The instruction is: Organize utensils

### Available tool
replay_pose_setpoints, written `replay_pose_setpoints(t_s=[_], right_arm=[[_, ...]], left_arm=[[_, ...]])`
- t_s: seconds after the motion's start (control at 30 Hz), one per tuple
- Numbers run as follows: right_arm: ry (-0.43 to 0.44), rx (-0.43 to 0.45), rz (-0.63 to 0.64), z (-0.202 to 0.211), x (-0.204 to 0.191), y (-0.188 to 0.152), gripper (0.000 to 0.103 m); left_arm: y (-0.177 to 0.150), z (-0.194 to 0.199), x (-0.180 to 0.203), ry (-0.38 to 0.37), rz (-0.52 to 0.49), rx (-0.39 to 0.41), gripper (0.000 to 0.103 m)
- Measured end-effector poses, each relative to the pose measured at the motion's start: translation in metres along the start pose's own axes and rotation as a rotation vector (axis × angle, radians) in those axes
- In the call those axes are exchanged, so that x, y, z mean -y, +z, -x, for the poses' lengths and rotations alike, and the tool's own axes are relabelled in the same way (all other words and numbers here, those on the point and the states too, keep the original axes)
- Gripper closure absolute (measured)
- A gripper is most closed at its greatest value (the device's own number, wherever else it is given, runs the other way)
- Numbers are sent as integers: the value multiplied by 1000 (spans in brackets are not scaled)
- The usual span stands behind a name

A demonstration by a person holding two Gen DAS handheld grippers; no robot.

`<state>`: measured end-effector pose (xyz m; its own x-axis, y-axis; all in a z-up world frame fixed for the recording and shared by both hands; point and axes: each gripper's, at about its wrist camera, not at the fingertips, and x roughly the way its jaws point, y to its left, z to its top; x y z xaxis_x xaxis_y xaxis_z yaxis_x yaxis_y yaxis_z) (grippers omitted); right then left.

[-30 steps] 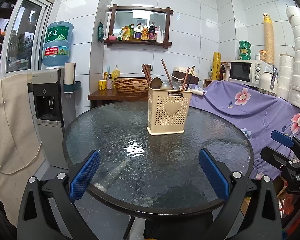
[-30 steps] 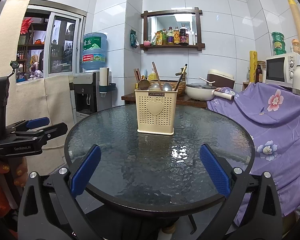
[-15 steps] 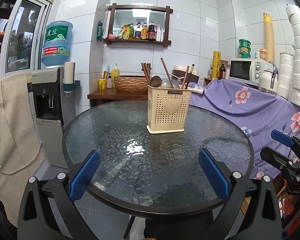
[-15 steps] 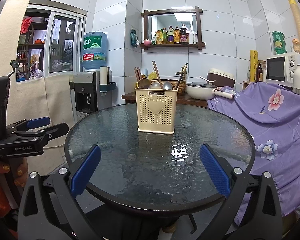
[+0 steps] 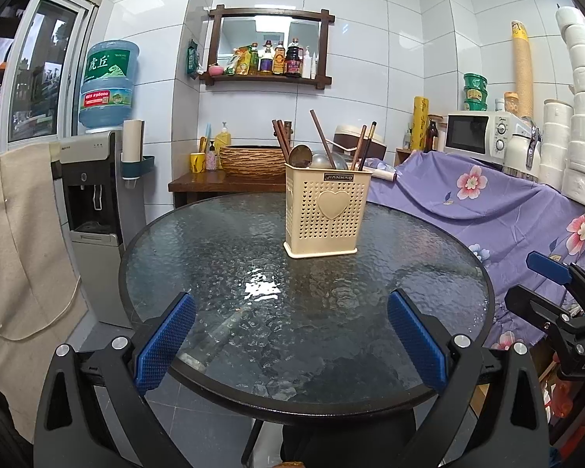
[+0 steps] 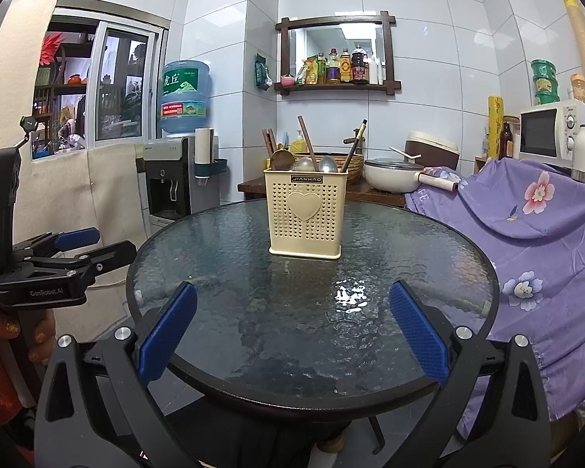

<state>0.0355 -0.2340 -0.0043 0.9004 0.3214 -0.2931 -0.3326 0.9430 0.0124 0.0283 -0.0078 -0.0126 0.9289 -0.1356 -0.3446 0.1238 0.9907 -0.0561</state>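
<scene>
Both grippers hovering at the near edge of the round glass table (image 5: 199, 234), well short of the work. Left gripper (image 5: 290, 345) gaping wide, blue pads (image 5: 163, 345) far apart, gripping nothing. Right gripper (image 6: 292, 337) likewise spread wide, pads (image 6: 417, 335) apart, carrying nothing. Each gripper also showing at the edge of the other's view: right one (image 5: 557, 304) low at the right of the left wrist view, left one (image 6: 58, 265) at the left of the right wrist view, a hand (image 6: 23, 339) gripping its handle.

Cream perforated utensil holder (image 6: 306, 214) standing upright past the table's middle, heart emblem facing the cameras, well apart from both grippers. Spoons (image 6: 318, 164) and chopsticks (image 6: 307, 138) sticking up out of the holder, leaning at mixed angles. Exact count of pieces inside not resolving.

Purple floral cloth (image 5: 487, 202) draping over furniture beside the table's right. Water dispenser (image 5: 93, 195) standing behind, left.
</scene>
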Motion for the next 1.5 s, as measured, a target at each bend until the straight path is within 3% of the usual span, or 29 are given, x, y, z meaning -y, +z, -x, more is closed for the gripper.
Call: replay_pose_setpoints(t_s=[1.5], right_arm=[[7, -7, 6, -2, -3, -1, 6]], left_arm=[[2, 1, -2, -8, 2, -3, 6]])
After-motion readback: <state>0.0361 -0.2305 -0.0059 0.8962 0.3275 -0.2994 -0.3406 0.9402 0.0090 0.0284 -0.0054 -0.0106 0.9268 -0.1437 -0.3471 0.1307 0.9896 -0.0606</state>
